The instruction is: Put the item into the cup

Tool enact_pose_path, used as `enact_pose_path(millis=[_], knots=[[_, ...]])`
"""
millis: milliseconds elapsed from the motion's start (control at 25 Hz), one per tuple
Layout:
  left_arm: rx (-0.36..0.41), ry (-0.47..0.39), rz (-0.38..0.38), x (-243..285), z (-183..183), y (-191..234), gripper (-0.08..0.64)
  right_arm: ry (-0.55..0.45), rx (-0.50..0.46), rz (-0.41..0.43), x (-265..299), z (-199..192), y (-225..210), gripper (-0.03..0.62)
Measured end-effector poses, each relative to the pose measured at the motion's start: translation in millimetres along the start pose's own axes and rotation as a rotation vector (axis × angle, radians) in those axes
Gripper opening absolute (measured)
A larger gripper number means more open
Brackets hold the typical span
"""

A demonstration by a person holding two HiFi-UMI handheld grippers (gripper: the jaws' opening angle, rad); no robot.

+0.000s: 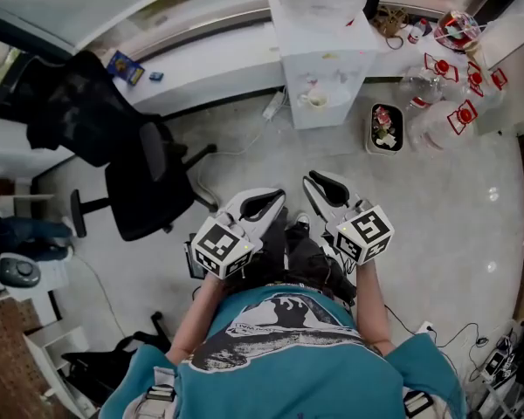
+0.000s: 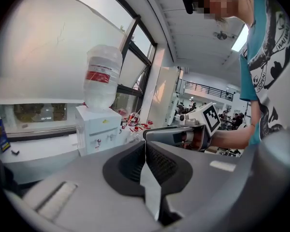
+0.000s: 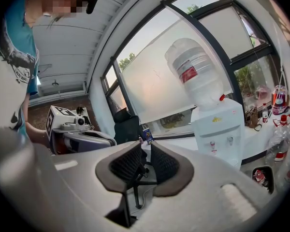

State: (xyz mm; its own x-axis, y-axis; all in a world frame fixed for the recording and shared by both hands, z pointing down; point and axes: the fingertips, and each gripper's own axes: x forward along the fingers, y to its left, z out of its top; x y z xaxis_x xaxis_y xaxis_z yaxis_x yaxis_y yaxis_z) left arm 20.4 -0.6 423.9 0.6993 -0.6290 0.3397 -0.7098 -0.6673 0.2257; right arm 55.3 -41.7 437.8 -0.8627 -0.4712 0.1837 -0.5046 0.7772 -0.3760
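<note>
I hold both grippers close to my chest, above the floor, and nothing is between the jaws of either. My left gripper [image 1: 274, 201] [image 2: 145, 144] is shut, its black pads meeting at the tips. My right gripper [image 1: 318, 182] [image 3: 146, 151] is open by a narrow gap, through which I see the chair's base. Each gripper shows in the other's view: the right gripper [image 2: 183, 134] and the left gripper [image 3: 82, 134]. A small white cup-like thing [image 1: 315, 100] sits at the front of the water dispenser [image 1: 323, 59]. I cannot see any item for the cup.
The white water dispenser [image 2: 97, 129] [image 3: 217, 127] with its big bottle stands ahead. A black office chair [image 1: 144, 186] is to the left, with dark clothing [image 1: 70, 112] beside it. A small bin [image 1: 385, 127] and several clear bottles [image 1: 445, 107] are to the right. Cables lie at the lower right.
</note>
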Motion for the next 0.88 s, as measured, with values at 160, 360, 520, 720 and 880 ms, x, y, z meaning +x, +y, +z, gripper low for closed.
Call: enact_pose_path(millis=[160,360,520,720,880], knots=[[-0.018,0.003,0.012,-4.3,-2.2,3.4,0.0,0.005,0.018,-0.007,0.0,-6.6,1.2,0.017],[-0.026,0.0,-0.004,-6.0,-2.4,-1.2,0.0,0.002,0.036,-0.009,-2.4,-9.4,5.0,-0.008],[-0.027,-0.01,-0.022,-12.7,-1.6,-0.9,0.0,-0.015,0.037,-0.011,0.6,-5.5,11.8,-0.008],[-0.009,-0.022,-0.032,-30.1,-2.8,-1.9,0.0,-0.036,0.058,-0.028,3.5,-3.0,26.6,-0.003],[0.028,-0.007,-0.036,-47.7,-6.6,0.2,0.0,-0.047,0.065,-0.034,9.6,-0.2,45.3,0.0]])
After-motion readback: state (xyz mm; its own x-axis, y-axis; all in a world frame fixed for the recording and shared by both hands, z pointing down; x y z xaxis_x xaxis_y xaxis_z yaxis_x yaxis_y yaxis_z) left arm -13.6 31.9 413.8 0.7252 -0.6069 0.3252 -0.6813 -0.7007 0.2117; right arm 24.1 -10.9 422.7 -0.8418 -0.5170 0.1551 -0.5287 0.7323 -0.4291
